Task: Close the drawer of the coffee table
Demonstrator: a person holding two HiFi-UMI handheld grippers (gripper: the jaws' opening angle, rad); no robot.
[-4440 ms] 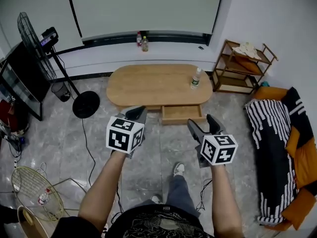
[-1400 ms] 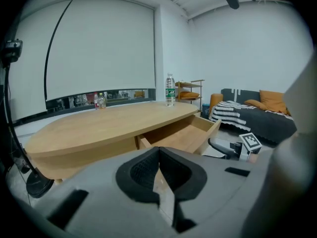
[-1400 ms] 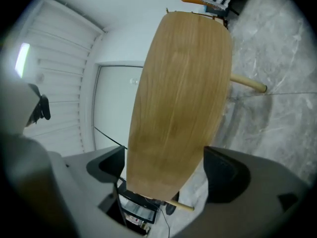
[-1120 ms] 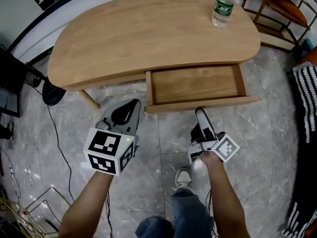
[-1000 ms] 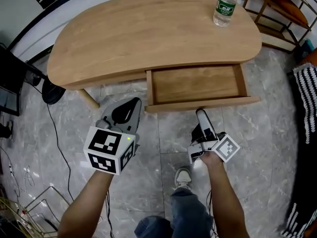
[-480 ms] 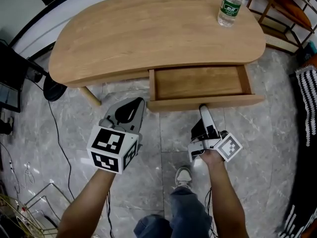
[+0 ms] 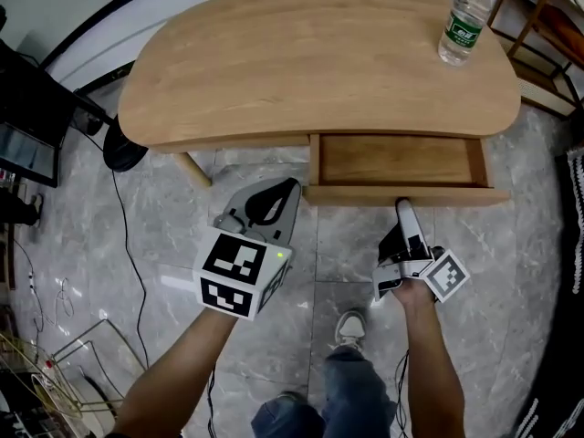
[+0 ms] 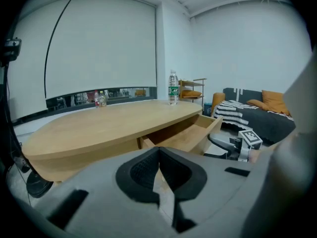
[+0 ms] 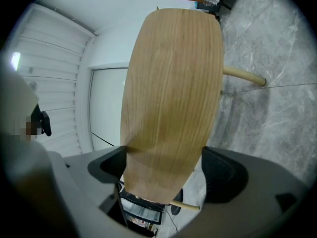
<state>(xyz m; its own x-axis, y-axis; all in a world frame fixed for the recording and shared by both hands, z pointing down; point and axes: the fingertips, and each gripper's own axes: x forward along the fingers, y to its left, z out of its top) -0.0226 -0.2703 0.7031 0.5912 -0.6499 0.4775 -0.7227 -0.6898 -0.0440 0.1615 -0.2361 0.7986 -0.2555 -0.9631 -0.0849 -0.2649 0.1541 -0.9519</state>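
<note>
The oval wooden coffee table [image 7: 310,53] fills the top of the head view. Its drawer [image 7: 401,160] stands partly open on the right, and the inside looks bare. My right gripper [image 7: 402,208] is turned on its side, its tips against the drawer front [image 7: 406,194]. In the right gripper view the drawer front [image 9: 171,93] fills the gap between wide open jaws [image 9: 163,167]. My left gripper [image 7: 278,188] hangs shut and holds nothing, left of the drawer. In the left gripper view the drawer [image 8: 190,133] shows beyond the left gripper's [image 8: 159,151] shut tips.
A water bottle [image 7: 461,27] stands on the table's right end. A black fan base [image 7: 125,149] and a cable lie on the floor at the left, beside a screen [image 7: 27,135]. A wooden shelf [image 7: 547,26] stands at the upper right. My shoe [image 7: 349,327] is below the drawer.
The drawer has slid further into the table with my right gripper against its front. Both grippers have moved forward; the left stays shut.
</note>
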